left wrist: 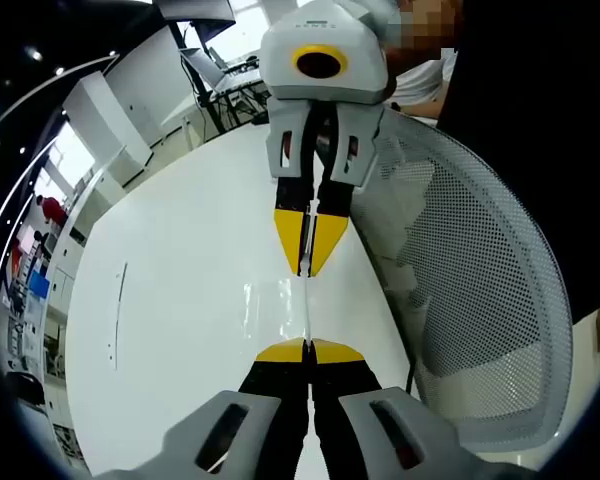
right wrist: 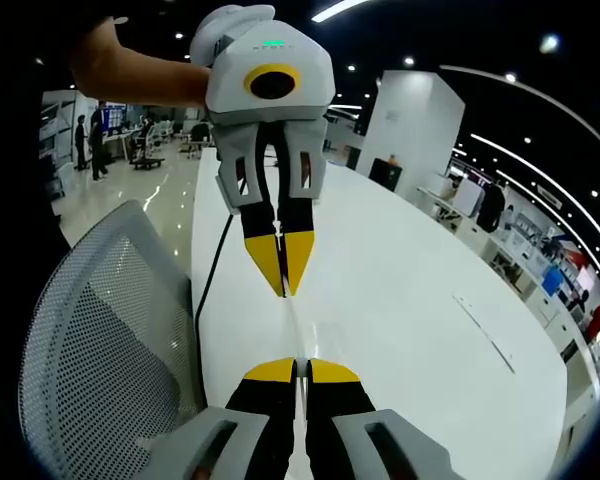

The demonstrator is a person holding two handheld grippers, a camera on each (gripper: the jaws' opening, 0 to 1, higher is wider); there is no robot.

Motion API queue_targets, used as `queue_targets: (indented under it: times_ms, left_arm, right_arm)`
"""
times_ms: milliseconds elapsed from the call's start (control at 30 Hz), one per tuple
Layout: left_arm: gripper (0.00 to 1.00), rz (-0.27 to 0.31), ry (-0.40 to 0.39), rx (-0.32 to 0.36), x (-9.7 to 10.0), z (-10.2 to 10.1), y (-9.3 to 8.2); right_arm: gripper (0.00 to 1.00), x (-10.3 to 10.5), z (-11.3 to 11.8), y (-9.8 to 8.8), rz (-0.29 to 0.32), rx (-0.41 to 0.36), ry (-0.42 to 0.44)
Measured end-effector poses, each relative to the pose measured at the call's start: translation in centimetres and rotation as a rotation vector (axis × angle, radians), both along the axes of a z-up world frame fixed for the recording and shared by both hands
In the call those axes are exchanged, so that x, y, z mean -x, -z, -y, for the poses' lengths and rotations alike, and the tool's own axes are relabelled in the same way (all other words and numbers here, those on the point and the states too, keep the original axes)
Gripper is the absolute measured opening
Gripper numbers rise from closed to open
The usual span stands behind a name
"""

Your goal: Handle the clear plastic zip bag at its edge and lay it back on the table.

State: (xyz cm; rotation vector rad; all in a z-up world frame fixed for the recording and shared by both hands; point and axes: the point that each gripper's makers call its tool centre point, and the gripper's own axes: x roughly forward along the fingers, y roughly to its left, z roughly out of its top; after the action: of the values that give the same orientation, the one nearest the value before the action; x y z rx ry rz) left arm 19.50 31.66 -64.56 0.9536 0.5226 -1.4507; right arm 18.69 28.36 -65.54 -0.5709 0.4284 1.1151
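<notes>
The clear plastic zip bag (left wrist: 307, 308) is stretched edge-on between the two grippers, above the white table (left wrist: 180, 300); it reads as a thin glossy strip. My left gripper (left wrist: 308, 351) has its yellow tips closed on the bag's near edge. Opposite, the right gripper (left wrist: 307, 268) comes down from the top, pinching the far edge. In the right gripper view the bag (right wrist: 293, 328) runs from my right gripper (right wrist: 296, 371), shut on it, up to the left gripper (right wrist: 284, 290), which is also closed on it. The bag's full outline is hard to make out.
A grey mesh office chair (left wrist: 480, 300) (right wrist: 90, 340) stands against the table's long edge. A black cable (right wrist: 208, 280) hangs along that edge. A thin slot (left wrist: 118, 305) marks the tabletop. A person's forearm (right wrist: 130, 72) holds the left gripper. Desks and shelves stand beyond.
</notes>
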Motion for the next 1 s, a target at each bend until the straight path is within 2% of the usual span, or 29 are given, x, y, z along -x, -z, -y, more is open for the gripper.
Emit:
queue_targets:
  times_ms: [1000]
  left_arm:
    - [0.0,0.001,-0.006,0.004,-0.01,-0.1,-0.06]
  right_arm:
    - [0.0,0.2,0.07,-0.09,0.001,-0.003,0.004]
